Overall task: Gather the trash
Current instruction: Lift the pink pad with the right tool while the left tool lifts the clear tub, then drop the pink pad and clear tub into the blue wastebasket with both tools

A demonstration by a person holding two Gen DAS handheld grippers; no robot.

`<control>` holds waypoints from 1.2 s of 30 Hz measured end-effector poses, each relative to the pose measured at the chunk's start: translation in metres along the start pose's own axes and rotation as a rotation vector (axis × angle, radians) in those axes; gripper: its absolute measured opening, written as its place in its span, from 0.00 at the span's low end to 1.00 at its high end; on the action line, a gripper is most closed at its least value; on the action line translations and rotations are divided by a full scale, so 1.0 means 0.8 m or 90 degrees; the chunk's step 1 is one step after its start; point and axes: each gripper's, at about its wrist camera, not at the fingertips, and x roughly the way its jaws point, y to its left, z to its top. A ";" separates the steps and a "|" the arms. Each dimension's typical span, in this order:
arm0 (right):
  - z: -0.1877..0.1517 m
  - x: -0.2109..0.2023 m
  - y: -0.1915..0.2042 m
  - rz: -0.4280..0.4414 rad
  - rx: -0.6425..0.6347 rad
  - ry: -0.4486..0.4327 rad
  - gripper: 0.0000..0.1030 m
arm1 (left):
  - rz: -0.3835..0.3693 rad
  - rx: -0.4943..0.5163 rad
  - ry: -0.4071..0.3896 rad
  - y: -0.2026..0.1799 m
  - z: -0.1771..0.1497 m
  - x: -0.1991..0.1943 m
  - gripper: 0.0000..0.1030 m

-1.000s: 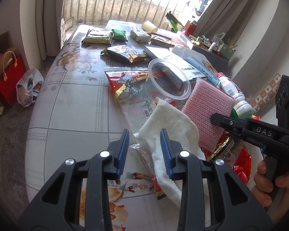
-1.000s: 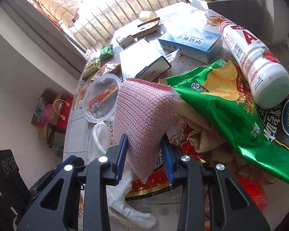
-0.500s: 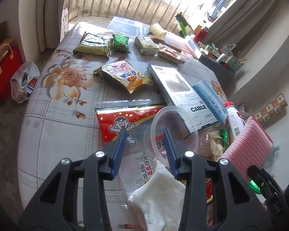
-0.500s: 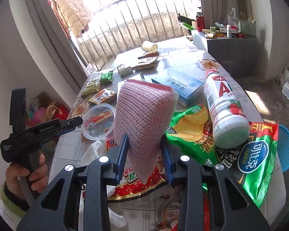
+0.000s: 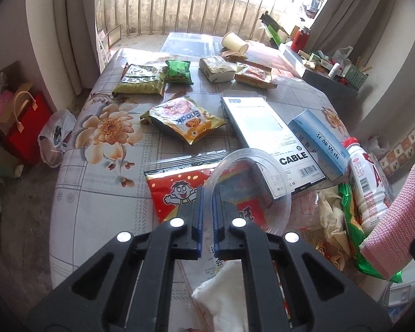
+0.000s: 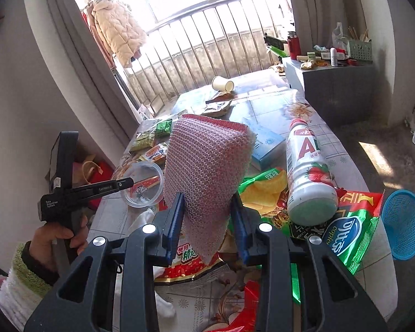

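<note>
On the left, the left gripper [image 5: 206, 193] is pinching the near rim of the clear plastic container [image 5: 251, 191]; its jaws are standing narrow, with only the thin wall between the blue pads. The container is tilting up off the table [image 5: 77, 182], partly over the red snack bag [image 5: 179, 191].

Further across the cloth, several items are lying uncollected: the yellow snack packet [image 5: 185, 120], the green packets [image 5: 178, 72], the cable box [image 5: 274, 141], the blue carton [image 5: 318, 144] and the paper cup [image 5: 233, 44]. A white cloth [image 5: 224, 296] is lying just below the left gripper.

Toward the right, the right gripper [image 6: 207, 207] is holding the pink scouring pad [image 6: 204, 166] upright, jaws set moderately wide and pressing on both faces of the pad. Beyond it, the yoghurt bottle [image 6: 307, 171] is lying on the green crisp bag [image 6: 345, 232]. At the far right a blue basket [image 6: 404, 224] is sitting on the floor beside the table, likely the receptacle.

Assessment: two items are in hand, none visibly deposited; the basket is showing no contents from this angle. Most of the collection appears to be outstanding.
</note>
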 end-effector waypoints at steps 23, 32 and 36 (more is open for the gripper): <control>-0.060 -0.224 -0.414 -0.289 0.298 -0.110 0.32 | -0.275 0.389 0.138 -0.542 0.005 -0.005 0.04; -0.140 -0.095 -0.624 -0.291 0.508 0.050 0.33 | -0.165 0.514 0.377 -0.763 -0.106 0.228 0.04; -0.161 -0.046 -0.689 -0.311 0.548 0.089 0.36 | -0.138 0.524 0.375 -0.806 -0.133 0.288 0.07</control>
